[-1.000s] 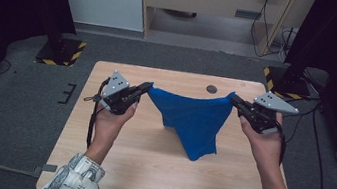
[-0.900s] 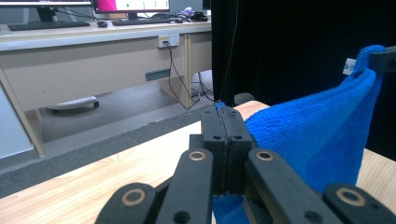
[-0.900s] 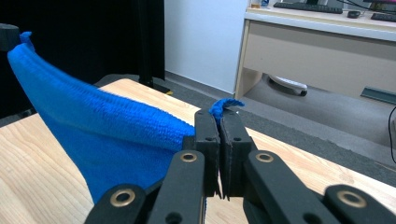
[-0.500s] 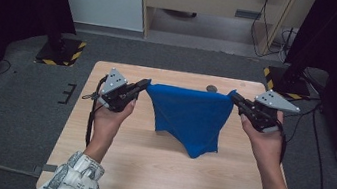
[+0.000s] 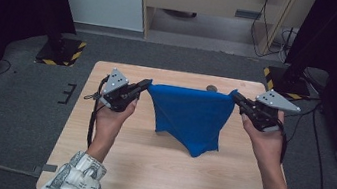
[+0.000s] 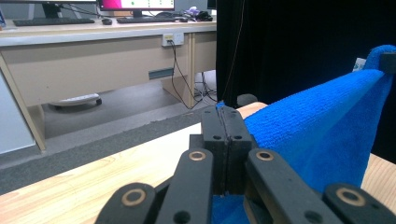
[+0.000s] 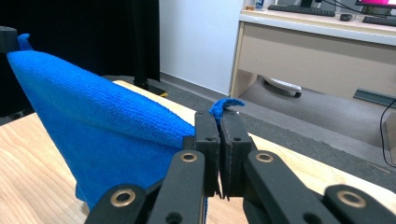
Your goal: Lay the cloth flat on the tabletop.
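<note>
Left tongs (image 5: pixel 146 84), left of centre in high view: black body, grey three-cornered plate on top, black cable looping below. Right tongs (image 5: pixel 233 95), right of centre: same build. Gripper views: black jaw links along bottom edge, brass-ringed pivots, small screws. Sleeves (image 5: pixel 77 178) at bottom edge: white, dark print.

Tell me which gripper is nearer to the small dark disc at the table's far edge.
Right. The right gripper sits just right of the disc; the left gripper is farther off, across the blue cloth.
</note>
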Available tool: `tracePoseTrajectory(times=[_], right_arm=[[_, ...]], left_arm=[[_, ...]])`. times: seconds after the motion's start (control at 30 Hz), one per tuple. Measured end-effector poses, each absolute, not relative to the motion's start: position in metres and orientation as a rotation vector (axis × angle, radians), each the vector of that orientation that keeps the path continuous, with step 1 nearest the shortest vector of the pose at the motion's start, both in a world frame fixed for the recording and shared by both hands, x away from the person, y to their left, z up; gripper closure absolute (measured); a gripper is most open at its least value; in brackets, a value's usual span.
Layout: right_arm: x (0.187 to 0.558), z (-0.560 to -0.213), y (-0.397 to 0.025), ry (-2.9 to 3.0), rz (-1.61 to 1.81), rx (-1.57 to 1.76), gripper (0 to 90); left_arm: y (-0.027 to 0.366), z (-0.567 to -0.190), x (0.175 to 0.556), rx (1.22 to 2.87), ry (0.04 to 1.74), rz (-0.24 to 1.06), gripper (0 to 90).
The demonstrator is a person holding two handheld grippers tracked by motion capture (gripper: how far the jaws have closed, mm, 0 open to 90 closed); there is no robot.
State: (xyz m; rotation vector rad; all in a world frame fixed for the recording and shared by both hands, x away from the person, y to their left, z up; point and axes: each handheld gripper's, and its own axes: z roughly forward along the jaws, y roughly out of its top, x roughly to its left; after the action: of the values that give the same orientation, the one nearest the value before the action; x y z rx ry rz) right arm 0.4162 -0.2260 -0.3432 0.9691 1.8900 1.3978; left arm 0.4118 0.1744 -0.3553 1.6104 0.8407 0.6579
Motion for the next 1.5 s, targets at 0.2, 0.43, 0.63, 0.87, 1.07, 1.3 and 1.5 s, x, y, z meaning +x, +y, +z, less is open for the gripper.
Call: tracePoseTrajectory(times=[0.2, 0.43, 0.63, 0.87, 1.07, 1.3, 1.5], right_arm=[[0.417, -0.345, -0.226, 1.894, 1.396, 0.97, 87.8], [0.4, -0.338, -0.224, 1.892, 1.415, 0.911, 87.8], [0.382, -0.33, -0.221, 1.884, 1.44, 0.862, 87.8], [0.351, -0.32, -0.219, 1.869, 1.473, 0.79, 87.7], [0.353, -0.322, -0.218, 1.896, 1.443, 0.798, 87.7], [0.403, -0.36, -0.215, 1.957, 1.357, 0.892, 87.6], [0.437, -0.392, -0.217, 1.989, 1.317, 0.978, 87.6]], left_arm=[[0.175, -0.359, 0.411, 1.612, 0.843, 0.65, 89.6], [0.181, -0.356, 0.395, 1.593, 0.824, 0.652, 89.6], [0.189, -0.342, 0.371, 1.58, 0.791, 0.673, 89.6], [0.192, -0.326, 0.341, 1.597, 0.769, 0.676, 89.6], [0.189, -0.332, 0.359, 1.651, 0.824, 0.653, 89.6], [0.181, -0.364, 0.41, 1.69, 0.907, 0.622, 89.5], [0.172, -0.389, 0.439, 1.728, 0.964, 0.614, 89.5]])
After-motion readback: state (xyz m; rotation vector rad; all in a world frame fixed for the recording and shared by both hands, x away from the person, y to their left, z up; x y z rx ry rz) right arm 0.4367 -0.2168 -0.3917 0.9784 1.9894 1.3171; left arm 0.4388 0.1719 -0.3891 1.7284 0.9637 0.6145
